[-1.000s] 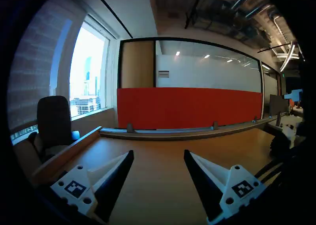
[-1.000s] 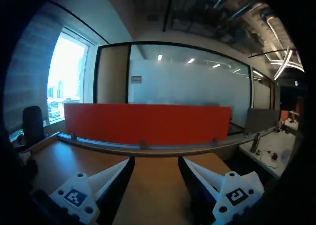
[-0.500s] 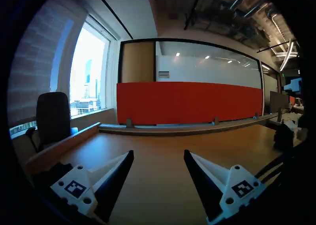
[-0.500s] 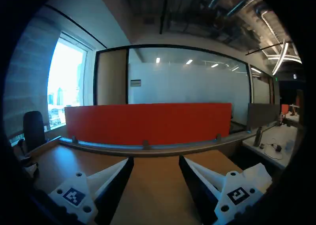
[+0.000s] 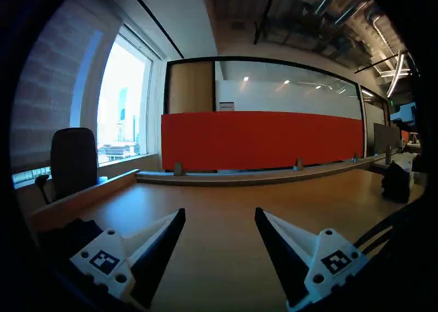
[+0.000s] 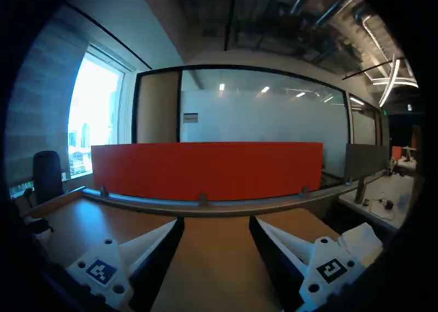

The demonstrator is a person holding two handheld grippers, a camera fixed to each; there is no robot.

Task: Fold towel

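My left gripper (image 5: 219, 210) is open, its two white-and-black fingers spread wide above the bare wooden desk (image 5: 219, 241) with nothing between them. In the right gripper view my right gripper (image 6: 216, 219) is open too, also over bare desk wood (image 6: 216, 268). A white crumpled shape (image 6: 366, 237) pokes up behind its right finger; I cannot tell whether it is cloth. In the left gripper view a dark lump (image 5: 397, 182) sits at the far right on the desk. Another dark shape with a white bit (image 6: 36, 225) lies at the left edge of the right gripper view.
An orange partition (image 5: 263, 139) runs along the desk's far edge, with a glass wall behind it. A black office chair (image 5: 73, 160) stands by the window at the left. A neighbouring white desk (image 6: 386, 200) with small items lies to the right.
Both views have shifted slightly: the desk looks flatter and closer, as if the grippers sank a little. The fingers of both stay equally far apart.
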